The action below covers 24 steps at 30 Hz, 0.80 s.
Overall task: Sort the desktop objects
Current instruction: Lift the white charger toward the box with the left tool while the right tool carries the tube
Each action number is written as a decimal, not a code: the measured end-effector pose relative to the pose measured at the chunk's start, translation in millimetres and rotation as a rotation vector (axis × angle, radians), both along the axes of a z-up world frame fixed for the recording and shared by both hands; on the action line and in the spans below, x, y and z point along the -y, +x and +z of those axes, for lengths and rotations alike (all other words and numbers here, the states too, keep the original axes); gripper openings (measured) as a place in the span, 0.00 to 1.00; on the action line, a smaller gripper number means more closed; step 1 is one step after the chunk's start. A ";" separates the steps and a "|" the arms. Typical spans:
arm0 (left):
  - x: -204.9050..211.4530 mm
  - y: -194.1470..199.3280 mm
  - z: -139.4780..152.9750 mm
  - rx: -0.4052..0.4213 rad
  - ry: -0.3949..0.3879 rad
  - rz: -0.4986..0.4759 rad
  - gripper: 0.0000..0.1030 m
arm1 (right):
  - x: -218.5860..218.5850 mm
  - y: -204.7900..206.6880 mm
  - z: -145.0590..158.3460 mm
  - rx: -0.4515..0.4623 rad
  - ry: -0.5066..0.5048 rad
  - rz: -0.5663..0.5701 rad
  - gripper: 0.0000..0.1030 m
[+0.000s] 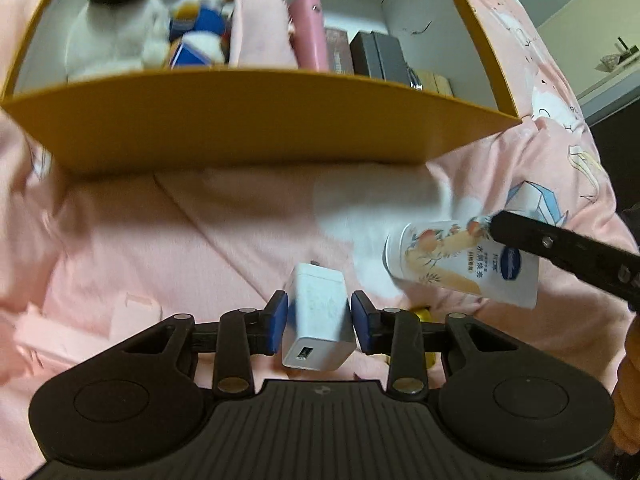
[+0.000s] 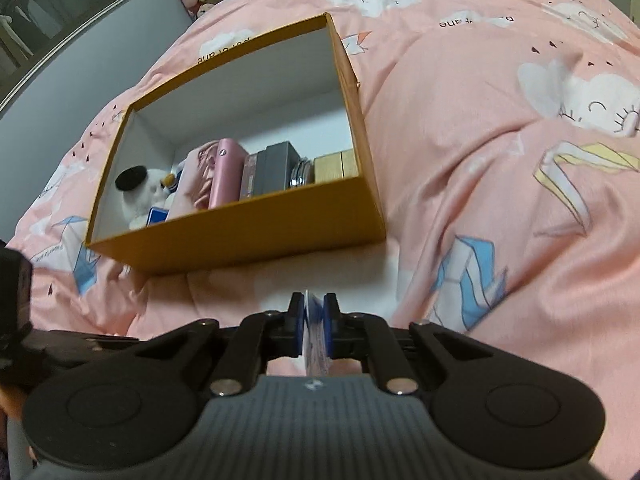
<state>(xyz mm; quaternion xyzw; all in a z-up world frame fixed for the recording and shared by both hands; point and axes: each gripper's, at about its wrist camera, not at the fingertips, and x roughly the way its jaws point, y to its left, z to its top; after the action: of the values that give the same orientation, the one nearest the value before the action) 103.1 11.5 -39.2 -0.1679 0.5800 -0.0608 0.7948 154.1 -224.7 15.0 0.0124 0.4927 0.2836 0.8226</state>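
Note:
My left gripper is shut on a white USB charger block, its blue pads pressing both sides and its port facing the camera. To its right, a white hand-cream tube with a peach print hangs from the black finger of my right gripper. In the right wrist view, the right gripper is shut on the flat end of the tube. Ahead of both stands an orange box with a white inside. Both grippers are on the near side of the orange box.
The box holds a white plush toy, a pink case, dark boxes and a wooden block. Everything rests on a pink printed bedsheet. A yellow object lies under the left gripper. Pale pink pieces lie at the left.

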 end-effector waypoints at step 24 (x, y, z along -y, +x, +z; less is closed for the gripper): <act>19.6 6.6 -17.2 -0.063 0.085 -0.088 0.38 | 12.2 -45.7 -54.6 -0.190 -0.108 -0.076 0.22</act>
<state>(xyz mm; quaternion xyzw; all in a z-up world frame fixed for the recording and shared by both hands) 109.8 -8.1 -56.4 -0.1104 0.6137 -0.0658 0.7790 108.4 -236.9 -39.7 0.0133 0.5821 0.2228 0.7819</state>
